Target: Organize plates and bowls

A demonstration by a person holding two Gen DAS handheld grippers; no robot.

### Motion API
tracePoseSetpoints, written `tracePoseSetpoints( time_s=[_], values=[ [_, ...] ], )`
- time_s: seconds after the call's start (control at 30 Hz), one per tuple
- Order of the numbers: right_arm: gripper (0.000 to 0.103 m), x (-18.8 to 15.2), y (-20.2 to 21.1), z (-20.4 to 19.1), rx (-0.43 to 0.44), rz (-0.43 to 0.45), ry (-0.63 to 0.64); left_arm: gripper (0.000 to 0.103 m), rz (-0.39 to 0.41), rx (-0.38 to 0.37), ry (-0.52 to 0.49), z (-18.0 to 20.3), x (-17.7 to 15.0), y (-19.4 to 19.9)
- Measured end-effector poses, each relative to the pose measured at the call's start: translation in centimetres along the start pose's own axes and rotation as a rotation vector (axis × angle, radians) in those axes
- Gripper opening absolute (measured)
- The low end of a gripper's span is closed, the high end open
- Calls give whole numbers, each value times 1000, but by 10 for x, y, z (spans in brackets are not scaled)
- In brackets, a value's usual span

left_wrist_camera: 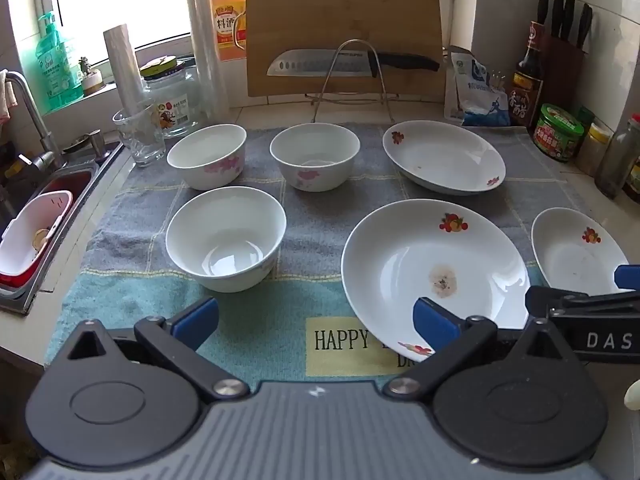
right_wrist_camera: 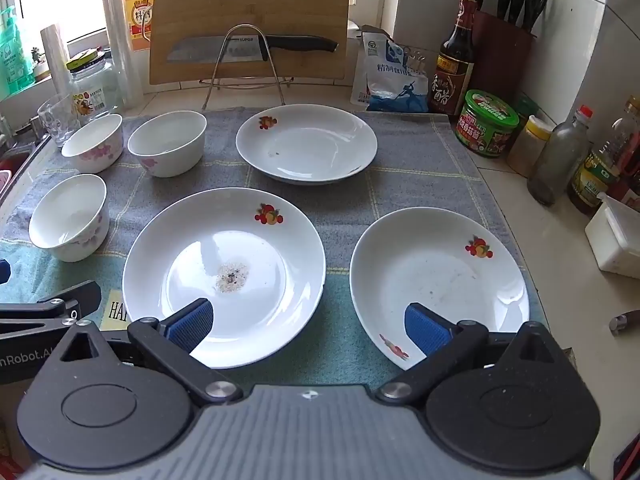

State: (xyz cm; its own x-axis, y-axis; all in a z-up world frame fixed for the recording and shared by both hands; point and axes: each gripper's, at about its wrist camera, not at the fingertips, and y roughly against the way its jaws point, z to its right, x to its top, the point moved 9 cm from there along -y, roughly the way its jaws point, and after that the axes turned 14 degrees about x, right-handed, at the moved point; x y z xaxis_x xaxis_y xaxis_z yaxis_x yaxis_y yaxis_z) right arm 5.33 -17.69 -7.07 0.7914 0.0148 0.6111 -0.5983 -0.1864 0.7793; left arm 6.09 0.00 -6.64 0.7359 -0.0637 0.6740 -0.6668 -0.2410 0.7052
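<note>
Three white bowls and three white fruit-print plates sit apart on a towel (left_wrist_camera: 316, 240). The bowls are at near left (left_wrist_camera: 226, 238), back left (left_wrist_camera: 207, 156) and back middle (left_wrist_camera: 315, 156). The plates are at the middle (right_wrist_camera: 224, 276), near right (right_wrist_camera: 438, 284) and back (right_wrist_camera: 306, 142). The middle plate has a food stain. My left gripper (left_wrist_camera: 316, 320) is open and empty above the towel's front edge. My right gripper (right_wrist_camera: 308, 328) is open and empty, over the gap between the two near plates.
A sink (left_wrist_camera: 36, 216) with a red and white basket lies left. A glass (left_wrist_camera: 139, 136), jar and rolls stand at back left. A cutting board with a knife (left_wrist_camera: 344, 32) leans at the back. Bottles, jars and a knife block (right_wrist_camera: 504, 60) line the right.
</note>
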Motion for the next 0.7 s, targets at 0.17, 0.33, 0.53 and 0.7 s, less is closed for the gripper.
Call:
tracePoseSetpoints(
  time_s=[0.17, 0.33, 0.53, 0.7],
  values=[
    [103, 0, 4, -1, 7, -1, -6, 102, 1, 2, 3, 0, 0, 0],
    [103, -1, 3, -4, -3, 7, -3, 102, 3, 3, 5, 6, 2, 6],
    [103, -1, 5, -1, -7, 10, 2, 102, 8, 2, 7, 5, 3, 11],
    [103, 0, 7, 0, -7, 11, 2, 102, 12, -4, 4, 2, 4, 9]
  ],
)
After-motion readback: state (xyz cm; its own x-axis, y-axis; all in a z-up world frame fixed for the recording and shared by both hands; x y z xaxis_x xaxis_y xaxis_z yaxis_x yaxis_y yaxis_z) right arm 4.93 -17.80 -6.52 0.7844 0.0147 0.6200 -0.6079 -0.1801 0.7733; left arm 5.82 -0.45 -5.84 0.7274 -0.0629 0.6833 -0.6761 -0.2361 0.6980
